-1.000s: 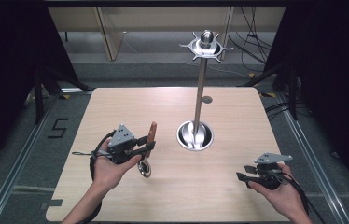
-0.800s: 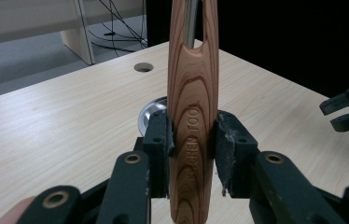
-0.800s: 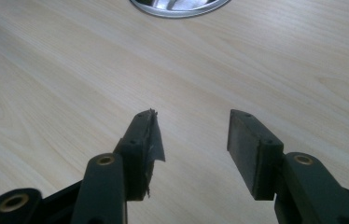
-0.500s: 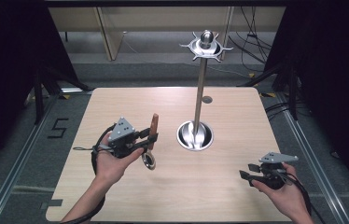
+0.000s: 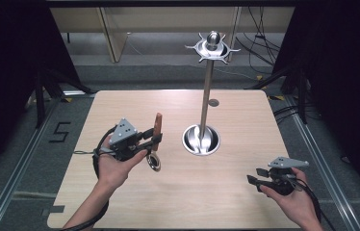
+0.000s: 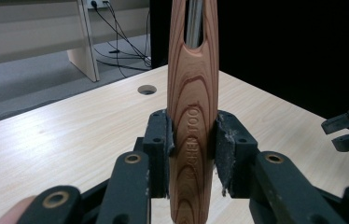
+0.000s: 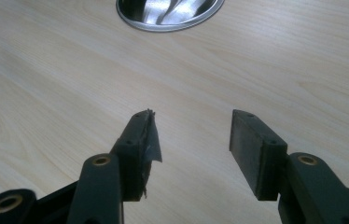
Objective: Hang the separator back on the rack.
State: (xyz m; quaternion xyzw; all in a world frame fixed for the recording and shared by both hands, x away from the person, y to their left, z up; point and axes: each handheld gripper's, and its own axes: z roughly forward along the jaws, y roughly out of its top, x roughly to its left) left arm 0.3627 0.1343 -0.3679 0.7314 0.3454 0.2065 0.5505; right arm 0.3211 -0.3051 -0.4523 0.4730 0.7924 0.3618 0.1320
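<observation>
- Fingers (image 6: 159,140) of the left gripper (image 6: 192,158) clamp the wooden handle (image 6: 192,121) of a kitchen tool, one pad pressed flat on each side; the engraved lettering on the handle sits between the pads.
- Handle stands roughly upright in the grip: its slotted upper end rises above the fingers and its lower end runs down past them.
- From the high view, the left gripper (image 5: 142,139) is held above the left half of the desk (image 5: 245,207), with the handle (image 5: 157,127) at its tip and the tool's round metal head (image 5: 154,162) hanging below, close over the desk surface.
- Stand (image 5: 207,91), a metal pole with a round base (image 5: 200,140) and a spiked crown on top, rises near the desk's centre, to the right of the tool and apart from it.
- Right gripper (image 5: 260,179) rests low over the desk's near right corner, well apart from the tool; its fingers (image 7: 256,149) stand wide with bare wood between them, and a scrap of torn pad lining curls off one of them.
- Open room: bare desk lies between the two grippers and along the near edge; the base rim (image 7: 170,18) lies ahead of the right gripper.
- Small round hole (image 5: 213,102) marks the desk behind the pole, near the far edge.
</observation>
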